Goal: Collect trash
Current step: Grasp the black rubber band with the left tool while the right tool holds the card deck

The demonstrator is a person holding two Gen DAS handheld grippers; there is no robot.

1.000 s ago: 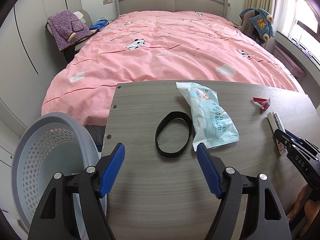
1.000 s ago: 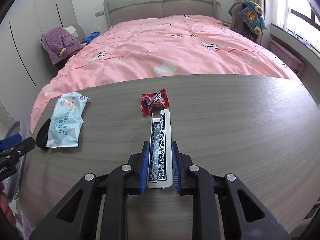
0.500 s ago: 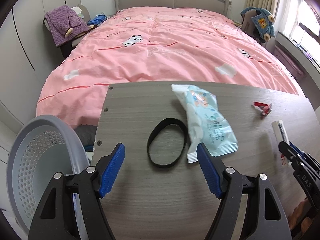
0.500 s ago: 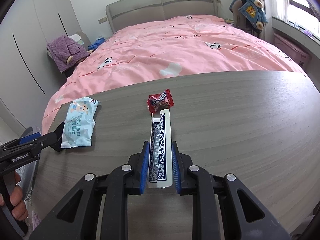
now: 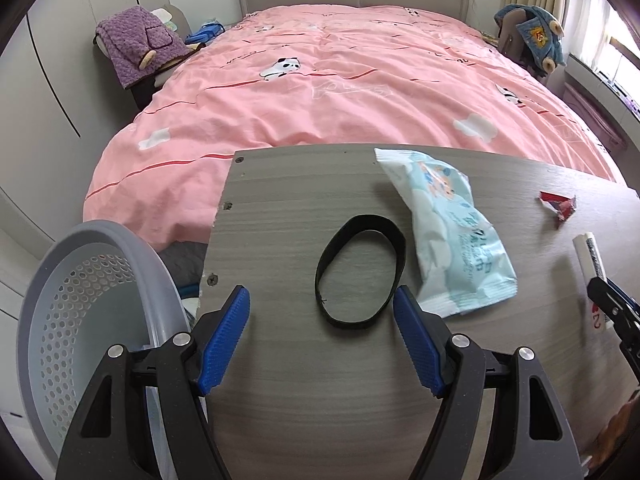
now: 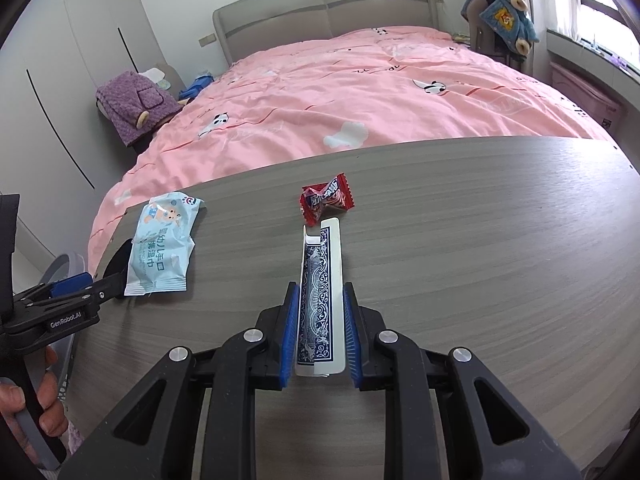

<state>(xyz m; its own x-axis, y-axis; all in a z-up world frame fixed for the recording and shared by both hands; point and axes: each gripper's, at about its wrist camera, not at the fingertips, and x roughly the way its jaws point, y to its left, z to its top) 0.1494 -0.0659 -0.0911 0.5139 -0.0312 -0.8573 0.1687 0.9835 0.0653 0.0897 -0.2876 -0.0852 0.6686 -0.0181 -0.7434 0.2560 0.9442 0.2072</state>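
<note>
Since a second ago our left hand-held gripper (image 5: 321,326), jaws wide, has closed in on the black band (image 5: 360,271). The right hand-held gripper (image 6: 320,326) clamps the card box (image 6: 321,296) on the table (image 6: 480,264). The grey perforated basket (image 5: 60,320) looks empty.

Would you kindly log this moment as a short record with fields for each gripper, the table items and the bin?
left gripper: open, empty, over the black band
right gripper: shut on the playing-card box
table: wet-wipe packet, red candy wrapper, black band
wastebasket: grey, perforated, beside the table's left end
</note>
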